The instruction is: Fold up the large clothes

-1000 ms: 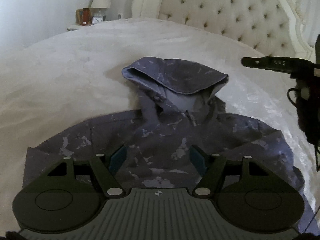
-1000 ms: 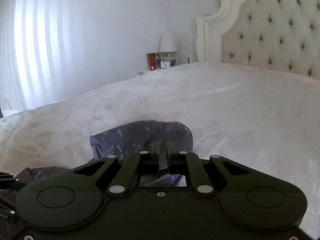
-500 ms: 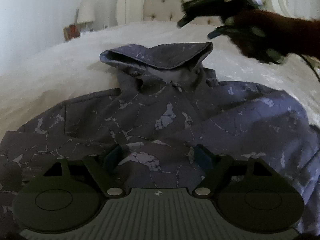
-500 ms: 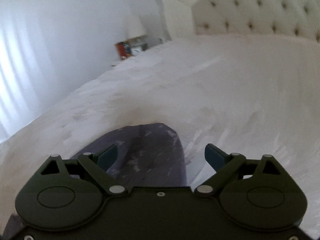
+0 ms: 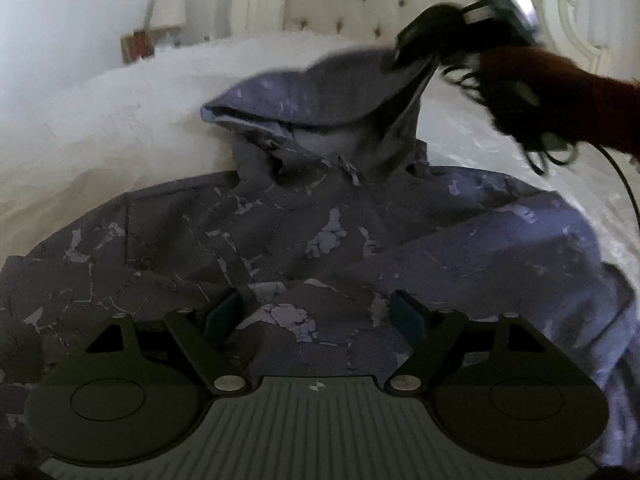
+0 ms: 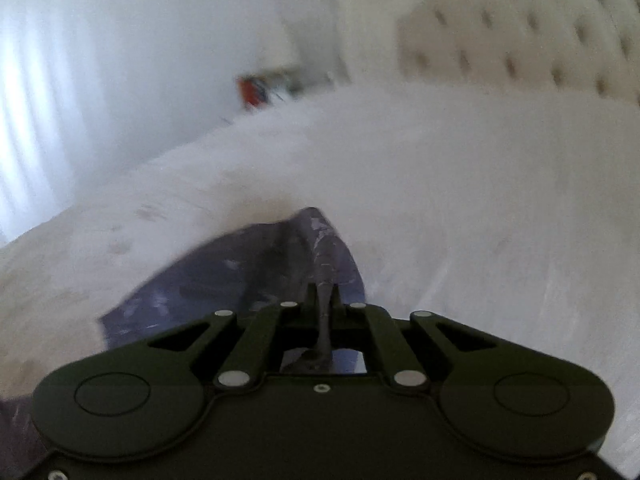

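A purple marble-print hoodie (image 5: 304,240) lies front-up on the white bedspread (image 5: 100,128), its hood (image 5: 320,96) toward the tufted headboard (image 5: 360,4). I have my right gripper (image 6: 322,300) pinched on the hood's edge, lifting that corner off the bed. My left gripper (image 5: 316,312) hovers over the chest, fingers (image 5: 224,312) spread and holding nothing. A lamp (image 5: 168,12) stands beyond the bed's far corner.

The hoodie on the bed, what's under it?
Under the hoodie only the white bedspread shows around its edges; anything beneath the fabric itself is covered. The right gripper pinches its hood.
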